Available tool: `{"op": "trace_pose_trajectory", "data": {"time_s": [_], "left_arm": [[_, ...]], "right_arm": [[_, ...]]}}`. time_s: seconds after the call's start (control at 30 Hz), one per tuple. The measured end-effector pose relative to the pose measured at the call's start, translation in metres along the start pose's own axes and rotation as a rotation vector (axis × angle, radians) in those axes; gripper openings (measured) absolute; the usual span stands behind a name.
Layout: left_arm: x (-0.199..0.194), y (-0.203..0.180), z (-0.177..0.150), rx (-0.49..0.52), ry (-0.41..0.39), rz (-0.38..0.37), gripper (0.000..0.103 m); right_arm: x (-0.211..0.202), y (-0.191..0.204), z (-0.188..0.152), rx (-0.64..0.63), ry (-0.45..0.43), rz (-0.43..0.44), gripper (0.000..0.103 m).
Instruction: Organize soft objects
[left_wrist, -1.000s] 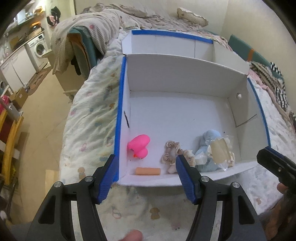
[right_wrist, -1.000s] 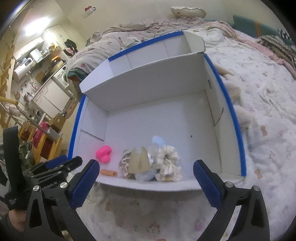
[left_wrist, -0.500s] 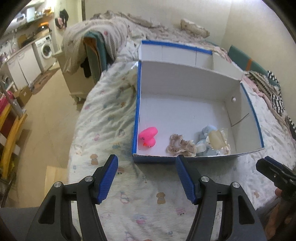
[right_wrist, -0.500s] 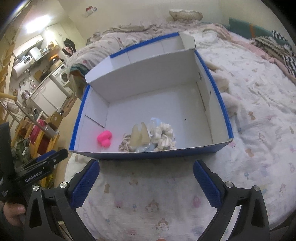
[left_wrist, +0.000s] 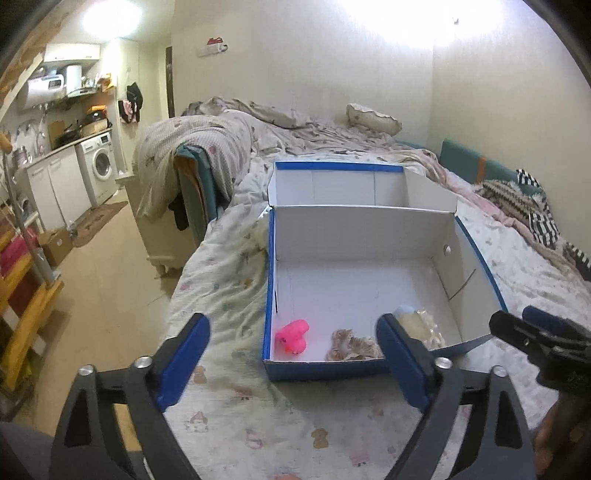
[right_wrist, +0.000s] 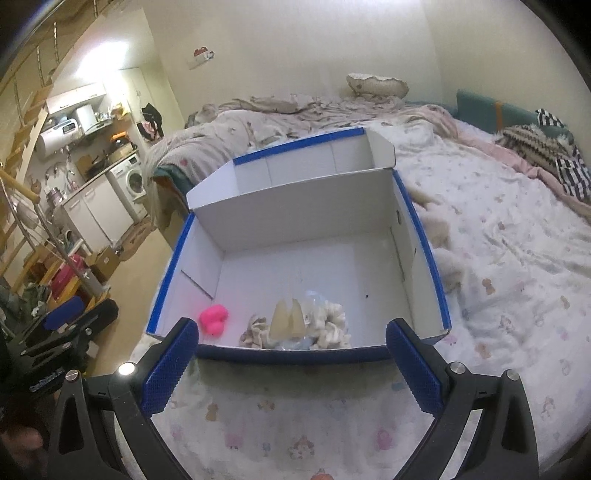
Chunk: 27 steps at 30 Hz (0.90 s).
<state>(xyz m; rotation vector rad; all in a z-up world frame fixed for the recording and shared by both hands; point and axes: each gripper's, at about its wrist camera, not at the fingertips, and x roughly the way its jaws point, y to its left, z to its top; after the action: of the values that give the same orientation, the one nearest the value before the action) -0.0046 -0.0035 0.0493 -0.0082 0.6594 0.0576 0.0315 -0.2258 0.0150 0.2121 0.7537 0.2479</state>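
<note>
**Soft items sit in the box, both grippers empty**

The left gripper (left_wrist: 291, 363) and right gripper (right_wrist: 293, 365) hover over the bedspread (right_wrist: 517, 295) just short of the blue-edged box (right_wrist: 295, 356), fingers spread wide, holding nothing. Inside, along the near wall, lie a pink toy (right_wrist: 213, 318), a beige scrunchie (left_wrist: 351, 345), and what seems a bagged blue plush (right_wrist: 295, 325) beside a cream scrunchie (right_wrist: 332, 328).

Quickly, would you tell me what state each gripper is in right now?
Left gripper: open, holding nothing.
Right gripper: open, holding nothing.
</note>
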Motion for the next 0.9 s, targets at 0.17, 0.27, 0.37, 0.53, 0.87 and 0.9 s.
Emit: {"op": "trace_pose_trajectory", "data": {"time_s": [0.17,0.27,0.37,0.53,0.87,0.9], "left_arm": [[0.005,-0.001,-0.001,-0.007,0.017,-0.003,0.099],[0.009,-0.006,-0.005,0.008,0.042,-0.007,0.099],[0.013,-0.008,-0.006,0.018,0.057,-0.011,0.099],[0.016,-0.007,-0.007,0.014,0.067,-0.009,0.099],[0.018,-0.005,-0.008,0.007,0.078,-0.01,0.099],[0.018,-0.005,-0.008,0.007,0.078,-0.011,0.099]], "right_arm": [[0.006,0.001,-0.002,0.001,0.0,-0.008,0.103],[0.008,0.004,-0.004,-0.016,-0.002,-0.026,0.103],[0.011,0.006,-0.004,-0.024,0.004,-0.032,0.103],[0.012,0.008,-0.006,-0.035,0.009,-0.039,0.103],[0.013,0.009,-0.006,-0.049,0.009,-0.057,0.103],[0.013,0.008,-0.006,-0.049,0.009,-0.058,0.103]]}}
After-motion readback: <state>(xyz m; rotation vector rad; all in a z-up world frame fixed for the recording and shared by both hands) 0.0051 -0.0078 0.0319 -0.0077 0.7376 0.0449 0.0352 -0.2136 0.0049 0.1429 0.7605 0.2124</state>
